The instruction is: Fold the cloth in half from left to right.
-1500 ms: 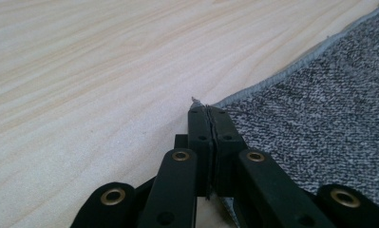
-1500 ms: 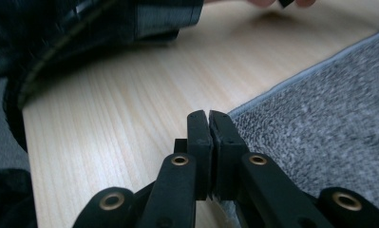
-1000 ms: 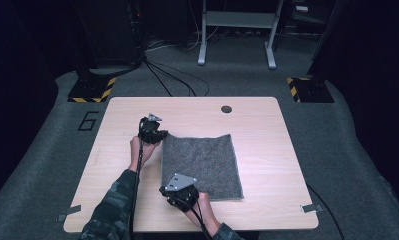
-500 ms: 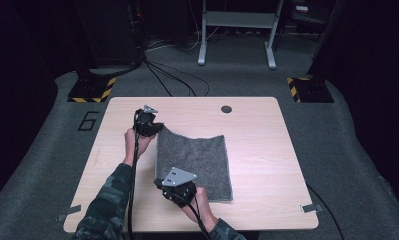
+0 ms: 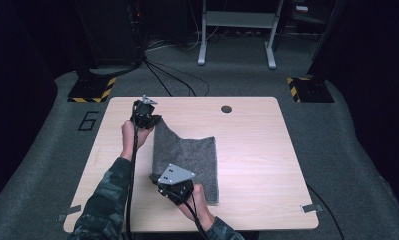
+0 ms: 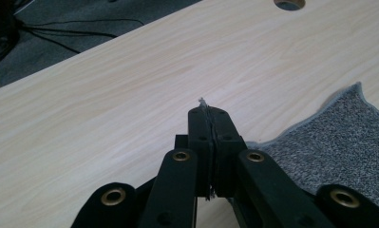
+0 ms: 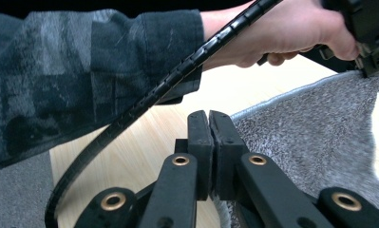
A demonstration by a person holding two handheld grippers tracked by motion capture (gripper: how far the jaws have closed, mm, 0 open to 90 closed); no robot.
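Pale wooden table (image 5: 267,150) carries the grey towel (image 5: 192,160) left of centre; your left gripper (image 5: 146,116) pinches its eleven-o'clock corner, your right gripper (image 5: 173,186) its seven-o'clock corner, both clamped shut; uneven lifting could tug a corner free.
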